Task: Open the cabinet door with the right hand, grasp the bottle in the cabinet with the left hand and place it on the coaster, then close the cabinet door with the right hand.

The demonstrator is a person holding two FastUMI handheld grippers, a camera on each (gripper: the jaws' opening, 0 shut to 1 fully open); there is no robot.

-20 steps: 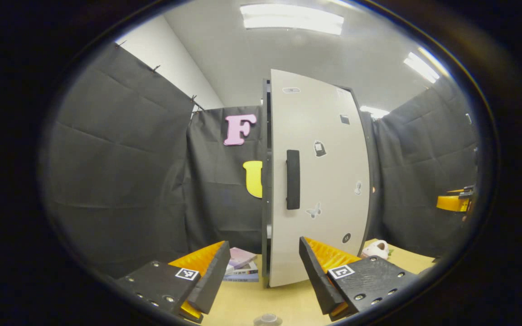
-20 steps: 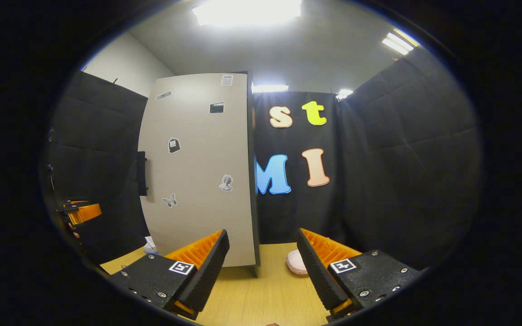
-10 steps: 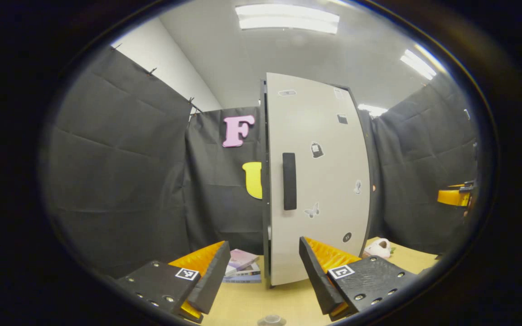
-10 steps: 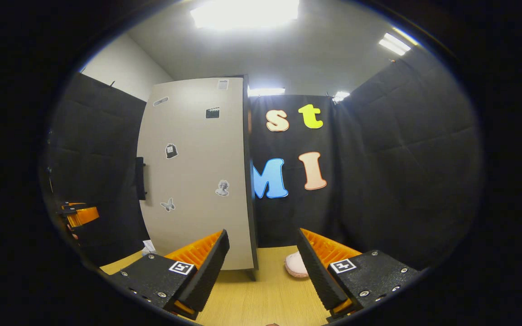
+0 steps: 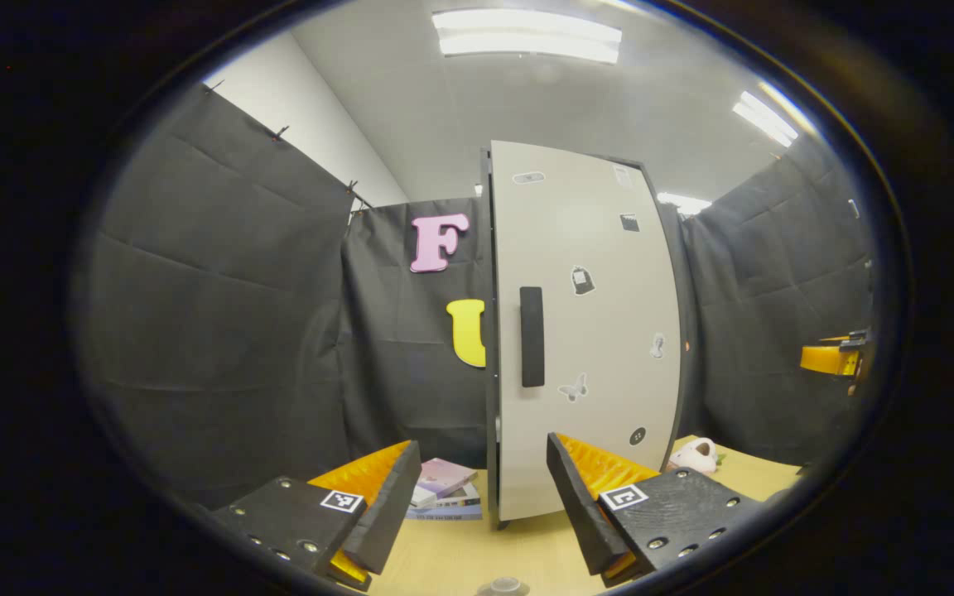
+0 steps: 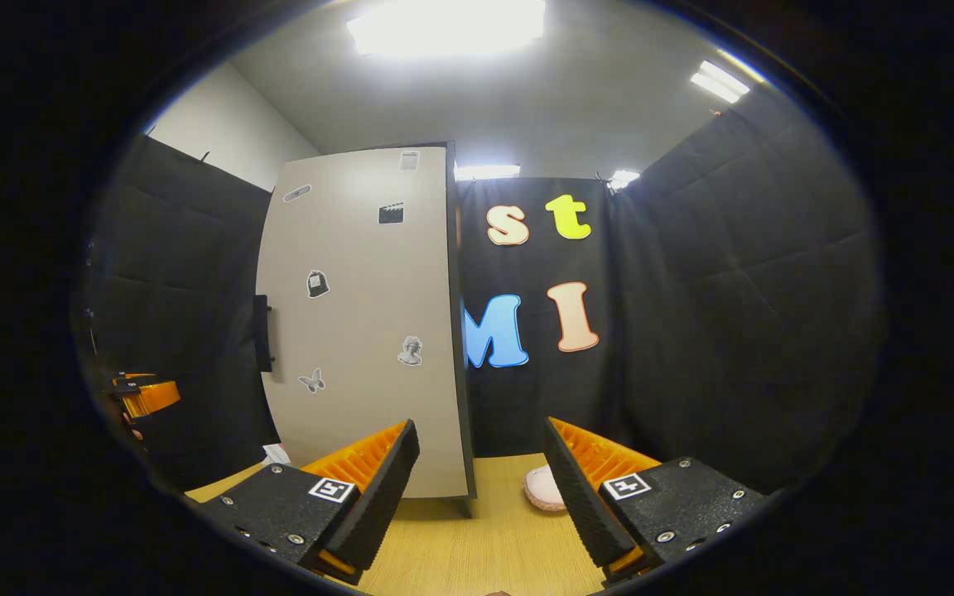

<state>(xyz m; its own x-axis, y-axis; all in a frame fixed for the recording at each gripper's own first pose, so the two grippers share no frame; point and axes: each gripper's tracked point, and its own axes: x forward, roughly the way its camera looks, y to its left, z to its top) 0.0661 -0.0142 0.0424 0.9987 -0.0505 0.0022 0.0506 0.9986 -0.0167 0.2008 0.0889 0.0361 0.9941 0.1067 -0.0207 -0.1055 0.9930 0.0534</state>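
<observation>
Cabinet door (image 5: pixel 585 331) stands shut ahead of us in the left gripper view, pale and dotted with small stickers, with its dark vertical handle (image 5: pixel 532 336) near the door's left edge. We hold the left gripper (image 5: pixel 483 505) low over the wooden table (image 5: pixel 477 555), its fingers spread wide apart with nothing between them, well short of the door. A stack of books (image 5: pixel 444 490) lies on the table just left of the cabinet, and a small pale object (image 5: pixel 695 454) sits to its right. At the bottom edge of that view a small round greyish thing (image 5: pixel 503 587) shows on the table; we cannot tell what it is. In the right gripper view, the right gripper (image 6: pixel 481 497) is likewise spread open and empty, aimed past the cabinet's right side, with a pinkish round item (image 6: pixel 542 488) on the table between its fingers farther off. The bottle is hidden from us behind the closed door.
</observation>
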